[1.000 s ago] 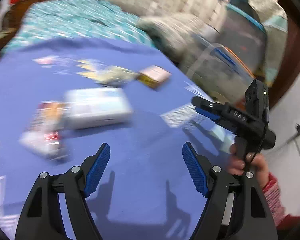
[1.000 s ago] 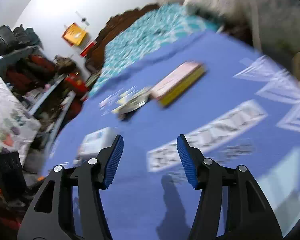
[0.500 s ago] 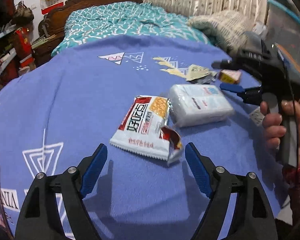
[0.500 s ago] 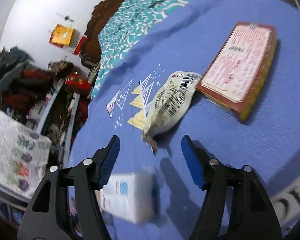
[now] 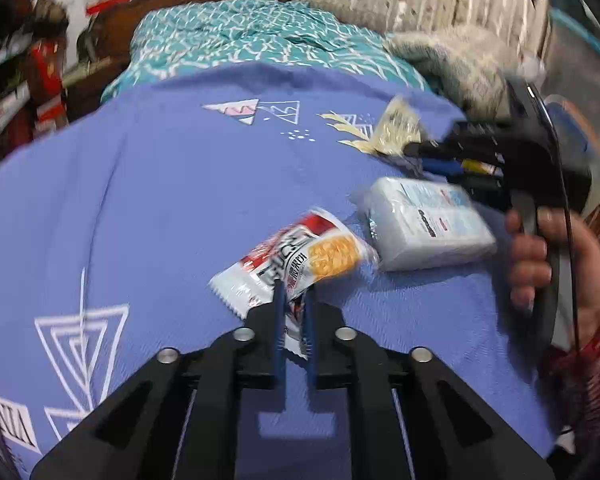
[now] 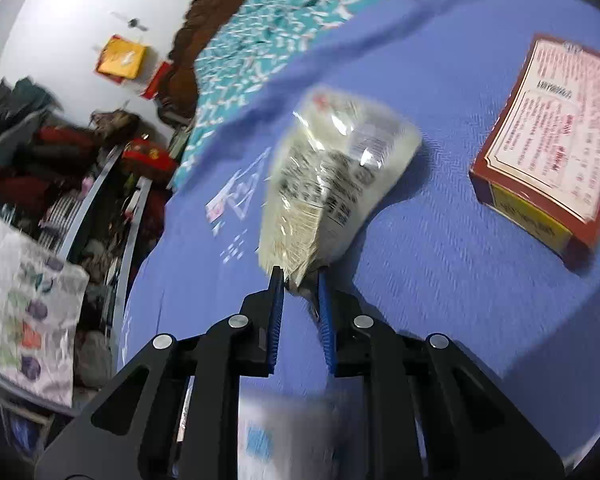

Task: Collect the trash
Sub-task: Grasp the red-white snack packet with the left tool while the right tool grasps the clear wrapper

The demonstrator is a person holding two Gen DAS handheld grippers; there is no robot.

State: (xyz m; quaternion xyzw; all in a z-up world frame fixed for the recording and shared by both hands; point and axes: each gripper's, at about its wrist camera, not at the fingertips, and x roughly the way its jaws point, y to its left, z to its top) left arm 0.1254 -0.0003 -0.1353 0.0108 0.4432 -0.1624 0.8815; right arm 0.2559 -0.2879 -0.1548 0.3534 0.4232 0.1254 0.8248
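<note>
On the blue cloth (image 5: pixel 172 208) a red-and-white snack wrapper (image 5: pixel 300 256) lies with its near end raised, and my left gripper (image 5: pixel 294 296) is shut on that end. A clear crinkled wrapper with black print (image 6: pixel 332 184) stands up from the cloth. Its lower end sits between the pads of my right gripper (image 6: pixel 300 280), whose jaws are closing and pinch it. In the left wrist view the right gripper (image 5: pixel 420 152) shows at the right, held by a hand (image 5: pixel 536 256), with the clear wrapper (image 5: pixel 398 128) at its tips.
A white tissue pack (image 5: pixel 428 224) lies just right of the snack wrapper. A red-and-yellow box (image 6: pixel 548 152) rests to the right of the clear wrapper. A bed with a teal quilt (image 5: pixel 260 40) lies behind, and cluttered shelves (image 6: pixel 60 184) stand at the left.
Both grippers came in over the cloth and went from wide open to closed, the left on the snack wrapper's end, the right on the clear wrapper, which now stands up.
</note>
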